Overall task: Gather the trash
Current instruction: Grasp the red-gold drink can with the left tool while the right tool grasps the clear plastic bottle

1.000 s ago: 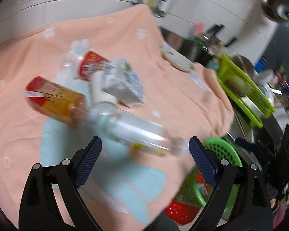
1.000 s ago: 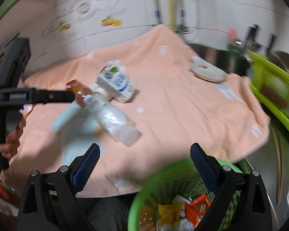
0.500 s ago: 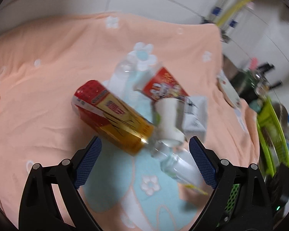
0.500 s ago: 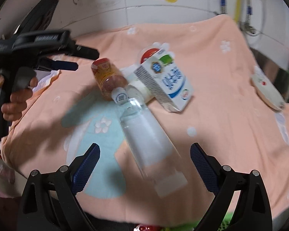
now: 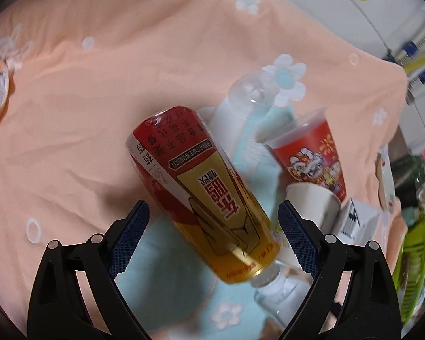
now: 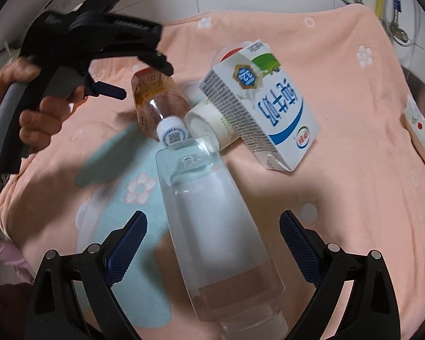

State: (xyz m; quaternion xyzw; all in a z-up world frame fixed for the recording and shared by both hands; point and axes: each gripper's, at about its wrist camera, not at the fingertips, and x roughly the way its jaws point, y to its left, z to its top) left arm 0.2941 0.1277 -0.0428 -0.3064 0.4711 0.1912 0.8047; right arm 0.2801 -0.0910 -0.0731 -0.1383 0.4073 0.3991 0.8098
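The left gripper (image 5: 212,235) is spread wide around the red-and-gold bottle (image 5: 204,189), which lies on the peach cloth (image 5: 99,85), cap end nearest the camera. The right gripper (image 6: 212,240) is likewise spread, straddling the clear bottle (image 6: 212,218), whose cap points away toward the milk carton (image 6: 257,104).

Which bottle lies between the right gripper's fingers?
The clear bottle with the plain white label, base toward the right gripper. The amber bottle with the red-and-gold label lies farther off, under the left gripper.
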